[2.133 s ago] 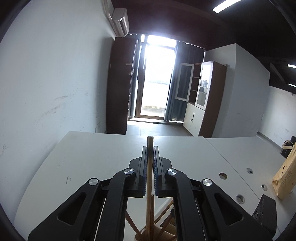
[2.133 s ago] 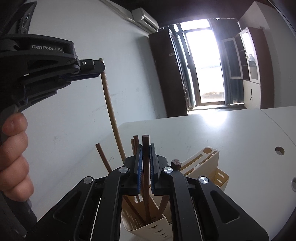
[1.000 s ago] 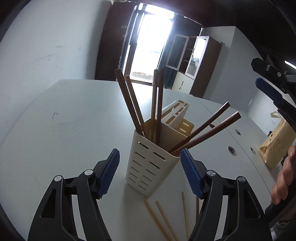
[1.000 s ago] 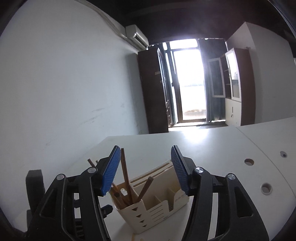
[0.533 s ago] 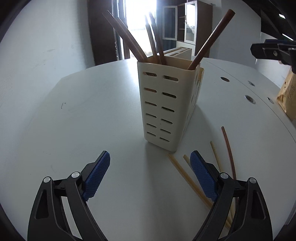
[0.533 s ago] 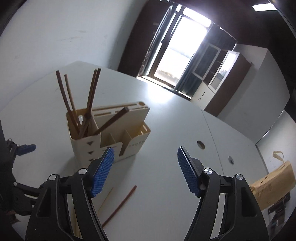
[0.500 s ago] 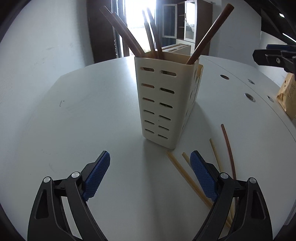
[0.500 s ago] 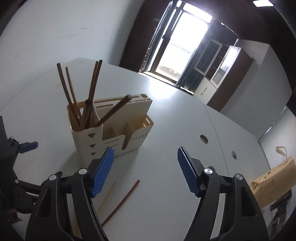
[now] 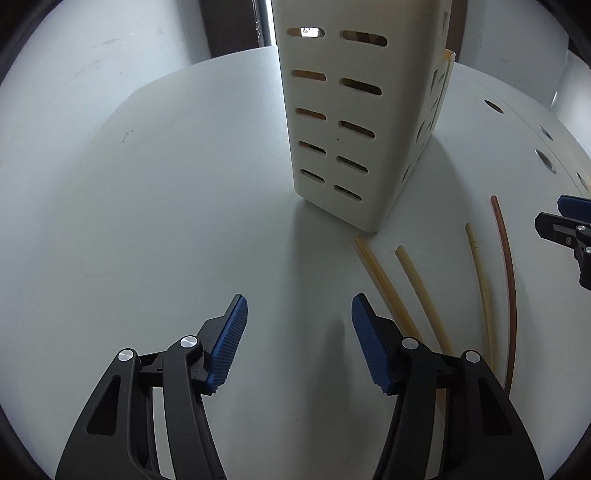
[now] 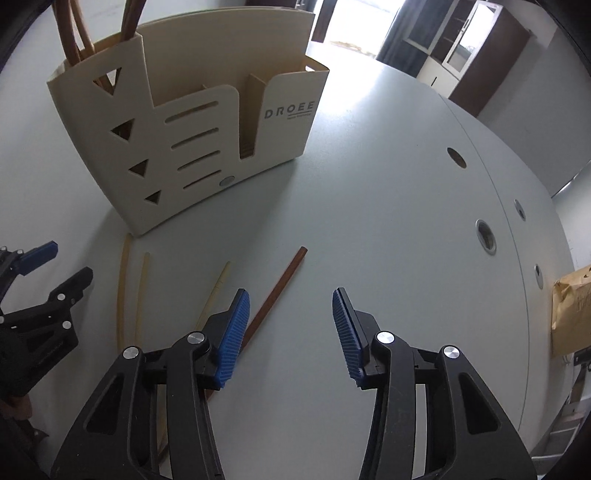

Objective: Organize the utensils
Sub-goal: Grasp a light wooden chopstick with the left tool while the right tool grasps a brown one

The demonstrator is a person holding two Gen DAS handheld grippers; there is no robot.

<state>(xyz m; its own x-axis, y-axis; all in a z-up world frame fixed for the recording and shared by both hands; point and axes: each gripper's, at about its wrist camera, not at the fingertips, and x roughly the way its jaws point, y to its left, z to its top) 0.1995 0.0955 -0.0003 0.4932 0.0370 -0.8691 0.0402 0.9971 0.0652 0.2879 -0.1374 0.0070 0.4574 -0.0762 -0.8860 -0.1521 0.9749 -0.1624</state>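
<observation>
1. Half a second ago the left wrist view took in the whole cream utensil holder (image 9: 332, 122) with its sticks; now that camera sits lower and closer, and the holder's top runs out of the picture.
2. The left gripper (image 9: 299, 343) hangs over bare white table (image 9: 147, 221). Its jaws are closing with nothing between them, where earlier they stood wider.
3. Just right of its right finger lie two pale chopsticks (image 9: 413, 280), one end almost at the holder's foot; a third pale chopstick (image 9: 480, 280) and a dark red chopstick (image 9: 508, 273) lie further right.
4. The right gripper (image 10: 291, 332) has also dropped nearer the table. Its jaws are closing on empty air, and the dark red chopstick passes under its left finger (image 10: 231, 332).
5. Darker sticks (image 10: 74, 33) stand in the holder's tall end compartment.
6. Cable holes (image 10: 456, 157) dot the table, and a brown paper bag (image 10: 570, 306) sits at the far right.
</observation>
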